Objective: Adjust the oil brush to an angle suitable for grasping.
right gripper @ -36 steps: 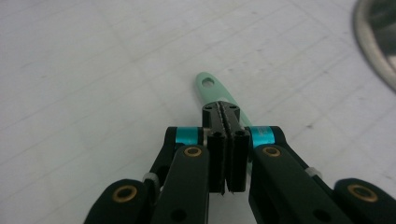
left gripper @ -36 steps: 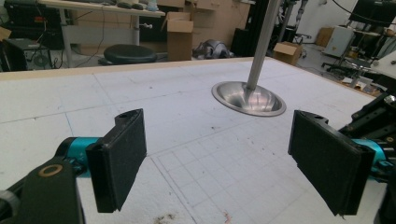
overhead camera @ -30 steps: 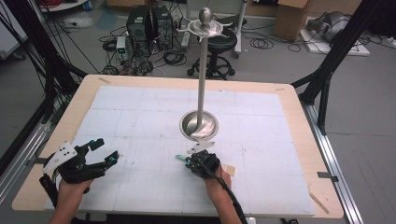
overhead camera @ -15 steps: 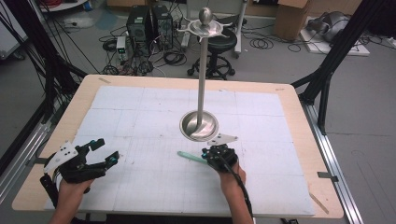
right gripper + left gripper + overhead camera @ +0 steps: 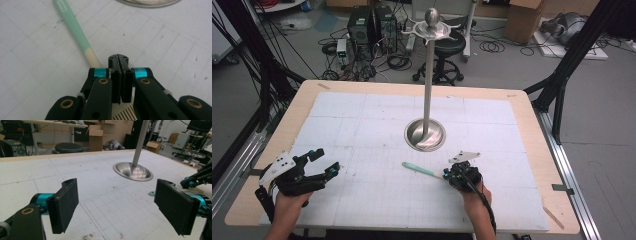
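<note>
The right hand-held gripper (image 5: 448, 176) has moved right with one comb (image 5: 421, 170) clamped, while the left hand-held gripper (image 5: 328, 162) stays open beside one metal stand (image 5: 426, 134).

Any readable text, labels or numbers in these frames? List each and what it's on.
None can be read.
Mint-green and cream handled utensil: a small white-outlined mark near the green end, too blurred to read.
Black shut right gripper, black open left gripper, silver metal stand with round dish base, white gridded table mat: no lettering visible.
</note>
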Available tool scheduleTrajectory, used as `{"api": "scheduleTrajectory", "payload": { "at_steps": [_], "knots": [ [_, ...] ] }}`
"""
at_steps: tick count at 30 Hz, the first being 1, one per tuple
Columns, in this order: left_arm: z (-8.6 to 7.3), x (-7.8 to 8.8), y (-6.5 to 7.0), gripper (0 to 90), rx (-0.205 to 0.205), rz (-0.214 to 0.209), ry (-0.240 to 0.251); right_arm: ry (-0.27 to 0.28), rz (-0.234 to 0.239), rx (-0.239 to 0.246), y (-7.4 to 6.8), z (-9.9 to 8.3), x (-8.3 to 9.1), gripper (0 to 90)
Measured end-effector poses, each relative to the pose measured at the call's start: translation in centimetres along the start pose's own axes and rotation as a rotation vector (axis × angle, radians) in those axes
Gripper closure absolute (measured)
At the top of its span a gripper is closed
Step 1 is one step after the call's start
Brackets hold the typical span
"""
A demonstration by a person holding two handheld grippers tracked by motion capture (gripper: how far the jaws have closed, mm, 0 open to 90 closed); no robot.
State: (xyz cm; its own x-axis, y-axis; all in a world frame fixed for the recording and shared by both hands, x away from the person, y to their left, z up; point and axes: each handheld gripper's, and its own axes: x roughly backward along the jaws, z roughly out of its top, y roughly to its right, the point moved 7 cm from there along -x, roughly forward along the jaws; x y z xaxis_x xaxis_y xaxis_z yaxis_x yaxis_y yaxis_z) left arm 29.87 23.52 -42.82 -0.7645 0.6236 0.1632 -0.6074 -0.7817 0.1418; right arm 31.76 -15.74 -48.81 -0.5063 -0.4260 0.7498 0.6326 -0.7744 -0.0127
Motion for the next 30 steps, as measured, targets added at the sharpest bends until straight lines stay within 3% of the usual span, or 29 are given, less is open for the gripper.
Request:
{"api": "scheduleTrajectory", "payload": {
  "at_steps": [5,7,10,12,20,24,30],
  "knots": [
    [0.0,0.0,0.0,19.9,-0.004,-0.001,-0.002,0.012,0.027,-0.011,-0.5,-0.8,0.8,89.1],
    [0.0,0.0,0.0,19.9,-0.003,0.000,-0.001,0.050,0.027,-0.010,-0.6,-0.8,1.3,88.9],
    [0.0,0.0,0.0,19.9,-0.005,-0.002,-0.003,0.154,0.007,-0.060,-0.3,-0.8,3.0,70.4],
    [0.0,0.0,0.2,19.9,0.001,-0.005,-0.001,0.237,-0.018,-0.066,0.1,-1.0,4.5,62.1],
    [0.2,0.0,0.1,18.9,0.008,0.002,0.021,0.432,-0.082,-0.088,1.4,-1.9,9.5,27.1],
    [0.2,0.0,0.1,18.1,0.008,0.005,0.026,0.470,-0.088,-0.116,2.2,-2.5,10.6,20.0],
    [0.2,0.0,0.2,18.4,0.003,0.001,0.017,0.488,-0.082,-0.126,2.3,-2.2,10.7,18.6]
  ]
}}
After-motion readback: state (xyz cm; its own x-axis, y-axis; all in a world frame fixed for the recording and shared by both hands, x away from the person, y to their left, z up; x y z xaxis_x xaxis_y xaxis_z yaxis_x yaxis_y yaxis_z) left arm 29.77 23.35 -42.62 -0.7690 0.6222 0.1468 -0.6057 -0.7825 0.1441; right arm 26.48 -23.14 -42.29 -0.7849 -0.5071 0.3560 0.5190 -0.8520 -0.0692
